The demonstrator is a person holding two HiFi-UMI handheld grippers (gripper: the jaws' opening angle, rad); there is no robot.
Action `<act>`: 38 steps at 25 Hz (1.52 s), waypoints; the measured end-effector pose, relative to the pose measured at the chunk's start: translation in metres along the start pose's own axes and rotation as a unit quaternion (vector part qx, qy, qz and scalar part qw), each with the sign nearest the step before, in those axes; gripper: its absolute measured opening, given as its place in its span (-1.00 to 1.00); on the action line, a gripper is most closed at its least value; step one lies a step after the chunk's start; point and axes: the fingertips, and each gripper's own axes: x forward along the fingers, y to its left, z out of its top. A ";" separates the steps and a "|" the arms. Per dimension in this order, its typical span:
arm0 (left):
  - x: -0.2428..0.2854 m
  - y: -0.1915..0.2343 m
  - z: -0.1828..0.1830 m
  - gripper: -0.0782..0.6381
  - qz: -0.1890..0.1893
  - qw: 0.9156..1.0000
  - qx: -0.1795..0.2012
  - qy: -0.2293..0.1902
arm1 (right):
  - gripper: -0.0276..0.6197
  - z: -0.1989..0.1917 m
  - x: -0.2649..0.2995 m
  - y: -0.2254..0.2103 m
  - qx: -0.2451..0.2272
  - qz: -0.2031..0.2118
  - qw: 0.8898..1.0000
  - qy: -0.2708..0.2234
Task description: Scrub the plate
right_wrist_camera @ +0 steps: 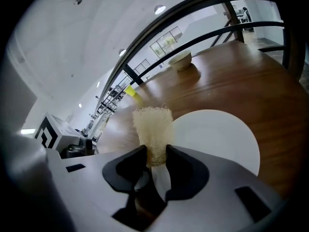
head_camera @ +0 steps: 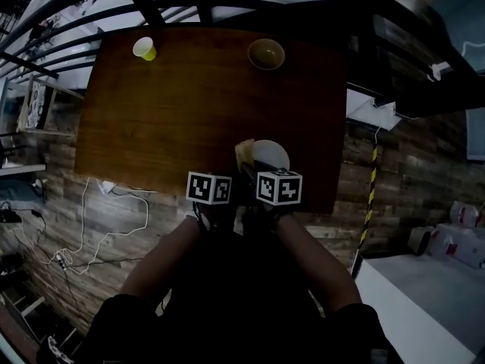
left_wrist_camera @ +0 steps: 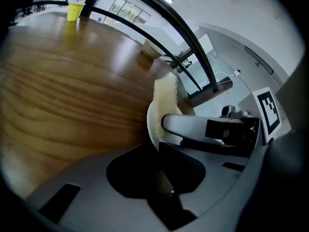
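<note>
The right hand-held gripper [right_wrist_camera: 154,161] was clamped on a sponge [right_wrist_camera: 152,129] that stood up out of its jaws. The left hand-held gripper [left_wrist_camera: 160,164] seemed pinched narrow on the near rim of the plate [left_wrist_camera: 150,122], though that view was dim. The plate lay at the near edge of the counter [head_camera: 167,112], just right of and beyond the sponge, so the sponge-bearing right side was placed to scrub. Farther off stood a bowl [head_camera: 266,54] and a cup [head_camera: 145,48].
</note>
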 end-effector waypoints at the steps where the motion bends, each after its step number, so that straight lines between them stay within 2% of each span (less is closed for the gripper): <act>1: 0.000 0.000 0.000 -0.58 0.000 1.000 0.000 0.000 | -0.49 -0.003 0.002 0.000 0.000 0.001 1.000 0.003; 6: 0.001 -0.002 -0.001 -0.58 -0.001 1.000 0.007 0.004 | -0.49 -0.008 -0.004 -0.011 0.010 -0.011 1.000 0.003; 17: 0.007 -0.004 -0.004 -0.58 -0.001 1.000 0.016 0.024 | -0.49 -0.001 -0.062 -0.074 0.067 -0.073 0.994 -0.052; 24: 0.008 -0.008 -0.005 -0.58 -0.001 0.999 0.020 0.029 | -0.49 0.000 -0.084 -0.092 0.088 -0.084 0.990 -0.074; 31: 0.005 -0.008 -0.004 -0.58 -0.004 1.000 0.013 0.018 | -0.49 0.002 -0.068 -0.062 0.069 -0.048 0.994 -0.063; 38: -0.009 -0.001 -0.003 -0.58 -0.012 1.000 -0.012 -0.003 | -0.49 0.001 -0.033 -0.009 0.029 0.003 0.999 -0.021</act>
